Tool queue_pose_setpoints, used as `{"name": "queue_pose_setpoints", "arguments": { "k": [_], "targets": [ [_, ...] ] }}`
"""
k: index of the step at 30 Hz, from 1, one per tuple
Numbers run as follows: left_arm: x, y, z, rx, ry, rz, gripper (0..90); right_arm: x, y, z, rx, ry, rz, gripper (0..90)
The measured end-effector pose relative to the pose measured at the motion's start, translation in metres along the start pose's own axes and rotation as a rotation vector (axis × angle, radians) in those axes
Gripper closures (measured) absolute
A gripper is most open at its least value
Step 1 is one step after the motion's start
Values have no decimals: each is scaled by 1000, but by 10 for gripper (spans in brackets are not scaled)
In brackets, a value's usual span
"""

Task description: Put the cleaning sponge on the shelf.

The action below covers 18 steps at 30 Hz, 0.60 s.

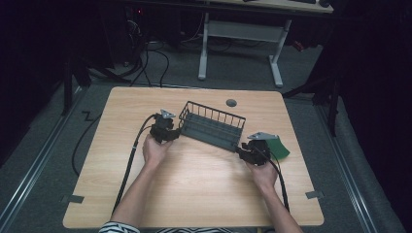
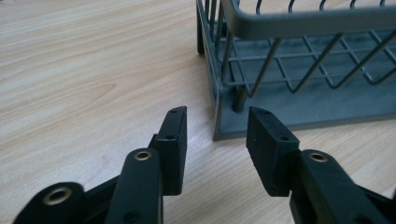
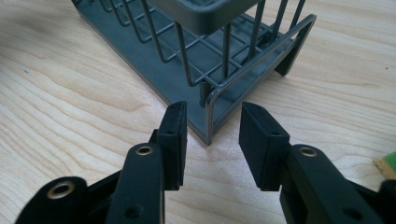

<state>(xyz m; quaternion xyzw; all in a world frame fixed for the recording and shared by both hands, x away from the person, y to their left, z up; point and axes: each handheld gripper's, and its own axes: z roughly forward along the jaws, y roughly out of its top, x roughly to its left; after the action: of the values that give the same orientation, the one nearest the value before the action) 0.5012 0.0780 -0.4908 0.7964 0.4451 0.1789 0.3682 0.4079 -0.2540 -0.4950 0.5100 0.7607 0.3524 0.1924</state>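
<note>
While both hands sit at the desk [image 1: 194, 194], we see the left gripper [image 2: 215, 126] with fingers [image 2: 173, 140] spread apart, gripping nothing, aimed at a corner of the grey wire basket [image 1: 212, 127]. Right gripper [image 3: 211, 123] is likewise released, its fingers [image 3: 173, 135] just short of the opposite end's corner. Basket sits mid-desk, long axis running from far-left to near-right. Green item [image 1: 279, 147] beside the right gripper is partly hidden; can't identify it.
</note>
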Motion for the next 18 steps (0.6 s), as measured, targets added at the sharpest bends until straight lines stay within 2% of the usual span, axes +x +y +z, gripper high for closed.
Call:
{"name": "queue_pose_setpoints", "arguments": {
  "k": [5, 10, 18],
  "targets": [
    [2, -2, 6, 10, 3, -10, 630, -3, -1, 6, 9, 3, 16, 693],
    [0, -2, 11, 5, -6, -4, 645, -2, -1, 8, 7, -3, 9, 716],
    [2, -2, 17, -2, -9, -24, 709, -3, 1, 10, 9, -4, 12, 757]
  ]
}}
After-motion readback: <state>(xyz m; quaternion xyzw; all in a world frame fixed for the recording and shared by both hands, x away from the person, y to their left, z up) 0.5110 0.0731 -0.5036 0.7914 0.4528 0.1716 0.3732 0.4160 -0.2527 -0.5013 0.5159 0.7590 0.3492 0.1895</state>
